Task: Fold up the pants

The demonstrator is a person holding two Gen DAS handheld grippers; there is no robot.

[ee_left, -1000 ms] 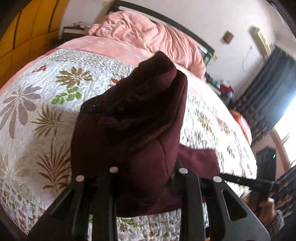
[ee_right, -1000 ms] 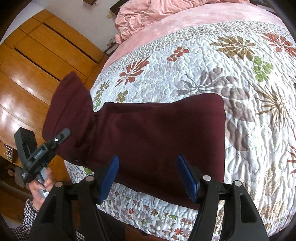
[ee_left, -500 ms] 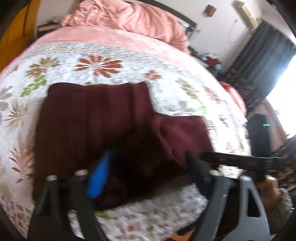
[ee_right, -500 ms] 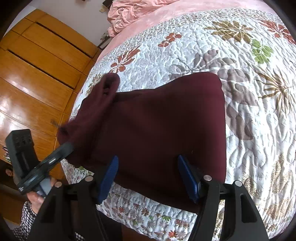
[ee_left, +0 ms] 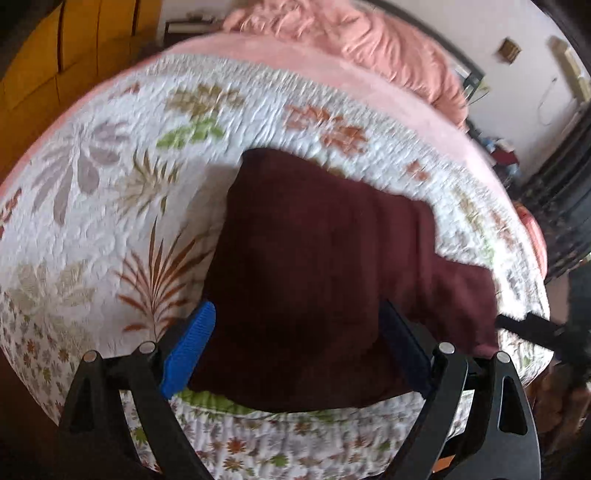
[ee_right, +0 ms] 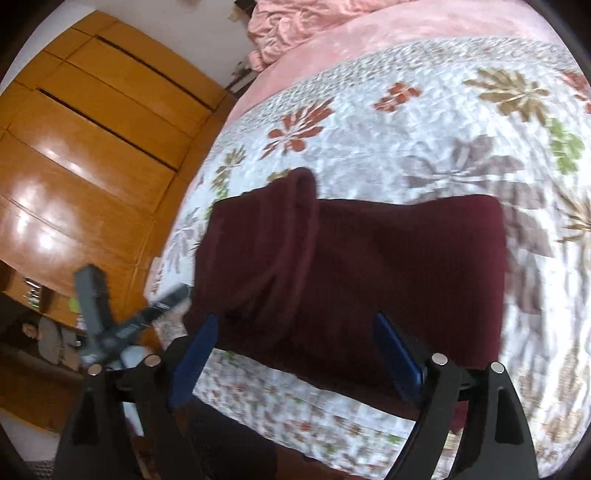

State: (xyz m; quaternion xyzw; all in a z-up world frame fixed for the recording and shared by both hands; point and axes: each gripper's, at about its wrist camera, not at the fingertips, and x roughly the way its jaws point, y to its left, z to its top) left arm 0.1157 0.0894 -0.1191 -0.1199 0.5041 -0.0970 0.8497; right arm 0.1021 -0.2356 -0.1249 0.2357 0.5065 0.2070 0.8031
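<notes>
The dark maroon pants point(ee_left: 325, 266) lie folded on the floral quilt point(ee_left: 110, 206), near the bed's front edge. In the right wrist view the pants point(ee_right: 388, 266) show a folded-over layer with a raised ridge on their left part. My left gripper point(ee_left: 299, 347) is open and empty, just above the near edge of the pants. My right gripper point(ee_right: 299, 354) is open and empty, over the pants' near edge. The left gripper also shows in the right wrist view point(ee_right: 122, 325), off the bed's left corner.
A rumpled pink blanket point(ee_left: 351, 33) lies at the head of the bed. Wooden wardrobe doors point(ee_right: 81, 155) stand to the left of the bed. Dark curtains point(ee_left: 561, 192) hang at the right. The right gripper's tip point(ee_left: 532, 328) shows at the quilt's right edge.
The left gripper let go of the lifted pant end, which now lies folded over the rest. The left gripper opened and drew back. The right gripper stayed open.
</notes>
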